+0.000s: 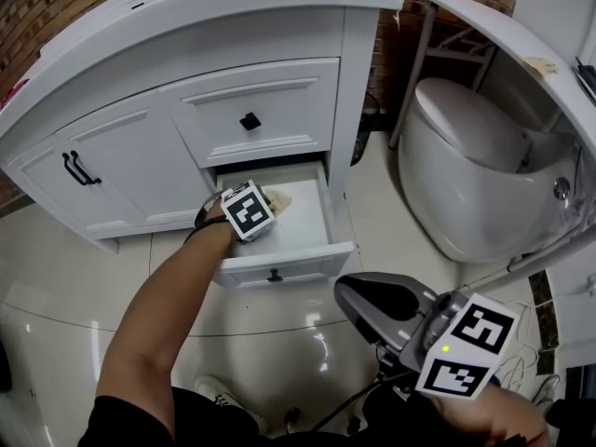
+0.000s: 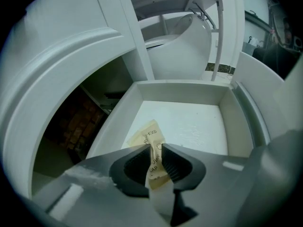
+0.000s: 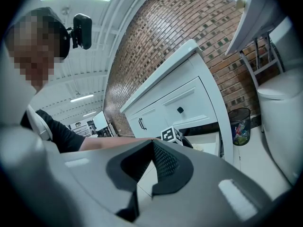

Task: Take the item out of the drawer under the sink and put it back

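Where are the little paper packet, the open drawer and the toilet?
paper packet (image 2: 149, 137): left gripper view, its printed face just above the jaws.
drawer (image 1: 307, 263): head view, its front panel.
toilet (image 1: 466, 128): head view, its closed lid.

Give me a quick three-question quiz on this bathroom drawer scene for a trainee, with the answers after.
1. True or false: the left gripper is clamped on the beige packet.
2. Which drawer of the vanity's right column is open: A, the upper; B, the lower?
3. Fill in: the right gripper holds ____.
Key: 1 true; 2 B; 3 nothing.
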### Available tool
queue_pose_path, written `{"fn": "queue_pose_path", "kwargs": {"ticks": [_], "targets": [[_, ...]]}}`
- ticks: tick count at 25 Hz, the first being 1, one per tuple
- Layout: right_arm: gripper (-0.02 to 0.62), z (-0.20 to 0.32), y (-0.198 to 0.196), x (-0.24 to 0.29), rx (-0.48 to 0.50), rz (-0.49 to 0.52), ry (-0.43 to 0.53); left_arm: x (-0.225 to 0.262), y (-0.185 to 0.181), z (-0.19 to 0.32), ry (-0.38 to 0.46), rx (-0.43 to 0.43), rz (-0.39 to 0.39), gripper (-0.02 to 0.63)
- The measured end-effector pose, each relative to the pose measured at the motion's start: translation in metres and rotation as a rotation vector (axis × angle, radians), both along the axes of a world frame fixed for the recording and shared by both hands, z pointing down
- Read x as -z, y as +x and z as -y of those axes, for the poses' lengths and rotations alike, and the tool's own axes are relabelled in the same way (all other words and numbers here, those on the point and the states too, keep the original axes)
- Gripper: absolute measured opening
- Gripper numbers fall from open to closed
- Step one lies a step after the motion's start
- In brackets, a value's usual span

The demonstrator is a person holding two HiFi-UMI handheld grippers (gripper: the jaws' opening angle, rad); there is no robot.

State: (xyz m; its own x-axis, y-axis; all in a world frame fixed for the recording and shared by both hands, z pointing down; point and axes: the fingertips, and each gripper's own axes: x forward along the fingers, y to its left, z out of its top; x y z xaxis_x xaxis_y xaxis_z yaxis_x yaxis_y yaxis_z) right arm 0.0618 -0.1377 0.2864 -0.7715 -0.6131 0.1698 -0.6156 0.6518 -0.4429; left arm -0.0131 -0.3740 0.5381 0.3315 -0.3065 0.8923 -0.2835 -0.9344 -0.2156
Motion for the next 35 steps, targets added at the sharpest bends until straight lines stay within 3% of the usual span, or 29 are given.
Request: {"fn": "queue_pose_path", "kwargs": {"ticks": [10,16,32,35], "targets": [[0.003,-0.002,0.000,0.003,0.000,0.002,0.004,0.005,0.006,0.005,0.046,0.024,-0.046,0.025],[0.003,-0.005,-0.004,0.006,0.004,0.002,0.015,0.021,-0.003,0.005,0.075,0.048,-0.033,0.020],[0.003,-0.015,-0.011,0.010,0.002,-0.025,0.051,0.123,-0.008,-0.030,0.192,0.043,-0.179,0.018],[0.003,-0.014,-0.012,0.011,-0.003,-0.027,0.055,0.148,-0.007,-0.048,0.216,0.051,-0.247,0.018]]}}
